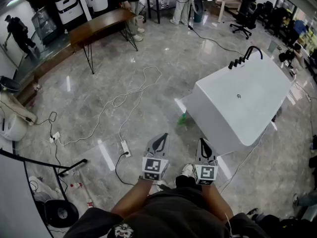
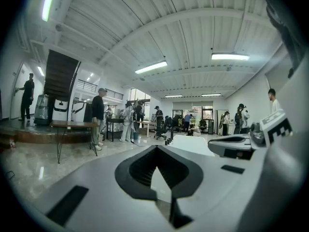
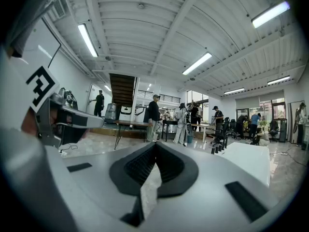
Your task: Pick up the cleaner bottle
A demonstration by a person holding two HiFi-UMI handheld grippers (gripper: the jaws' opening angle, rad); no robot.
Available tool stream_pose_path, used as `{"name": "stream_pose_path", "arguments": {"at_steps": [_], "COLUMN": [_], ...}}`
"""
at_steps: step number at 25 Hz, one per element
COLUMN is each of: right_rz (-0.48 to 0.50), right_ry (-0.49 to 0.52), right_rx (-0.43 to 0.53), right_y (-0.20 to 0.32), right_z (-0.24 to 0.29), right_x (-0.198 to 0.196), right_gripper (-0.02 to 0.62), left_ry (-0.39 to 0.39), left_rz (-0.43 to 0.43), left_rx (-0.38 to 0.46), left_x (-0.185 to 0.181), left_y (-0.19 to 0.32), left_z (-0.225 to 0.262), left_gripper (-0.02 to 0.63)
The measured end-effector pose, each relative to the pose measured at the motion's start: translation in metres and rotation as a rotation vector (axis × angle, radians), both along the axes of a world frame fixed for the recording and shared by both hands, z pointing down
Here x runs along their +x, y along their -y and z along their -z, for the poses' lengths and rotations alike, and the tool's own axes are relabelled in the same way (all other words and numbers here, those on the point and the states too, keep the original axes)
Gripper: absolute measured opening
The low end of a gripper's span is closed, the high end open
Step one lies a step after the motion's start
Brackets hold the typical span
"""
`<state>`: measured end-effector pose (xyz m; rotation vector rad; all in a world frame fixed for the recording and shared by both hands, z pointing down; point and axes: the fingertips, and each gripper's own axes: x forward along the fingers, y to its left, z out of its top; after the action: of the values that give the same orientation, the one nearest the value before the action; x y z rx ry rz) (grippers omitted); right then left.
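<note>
A small green cleaner bottle (image 1: 183, 117) stands on the glossy grey floor, at the near left corner of a white bathtub (image 1: 247, 103). I hold both grippers close to my body and almost level, well short of the bottle. The left gripper (image 1: 159, 139) is shut with nothing in it, and its black pads meet at the tip (image 2: 157, 149). Beside it, the right gripper (image 1: 203, 144) is shut and empty too (image 3: 155, 145). Neither gripper view shows the bottle. My shoes show on the floor below the grippers.
The bathtub carries a black tap (image 1: 246, 56) at its far end. White cables (image 1: 124, 100) and a power strip (image 1: 126, 148) lie on the floor to the left. A wooden table (image 1: 99, 26) stands at the back left. People and office chairs are far off.
</note>
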<state>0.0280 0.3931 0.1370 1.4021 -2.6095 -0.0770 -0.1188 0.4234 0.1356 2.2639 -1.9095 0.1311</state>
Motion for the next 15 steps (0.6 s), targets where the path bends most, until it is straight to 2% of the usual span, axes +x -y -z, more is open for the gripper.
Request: {"name": "stream_pose_path", "arguments": {"at_steps": [4, 15], "right_rz": [0.003, 0.014], "right_ry": [0.003, 0.008], "right_rx": [0.003, -0.029], "right_y": [0.009, 0.078], "right_z": [-0.001, -0.014], "right_x": [-0.013, -0.025], "right_gripper": [0.017, 0.017], "left_ry": [0.004, 0.006], "left_rz": [-0.001, -0.02], "left_rx": [0.01, -0.037], "left_x": [-0.012, -0.015], "left_y": [0.008, 0.069], "left_z": [-0.005, -0.024], "left_gripper": [0.006, 0.006]}}
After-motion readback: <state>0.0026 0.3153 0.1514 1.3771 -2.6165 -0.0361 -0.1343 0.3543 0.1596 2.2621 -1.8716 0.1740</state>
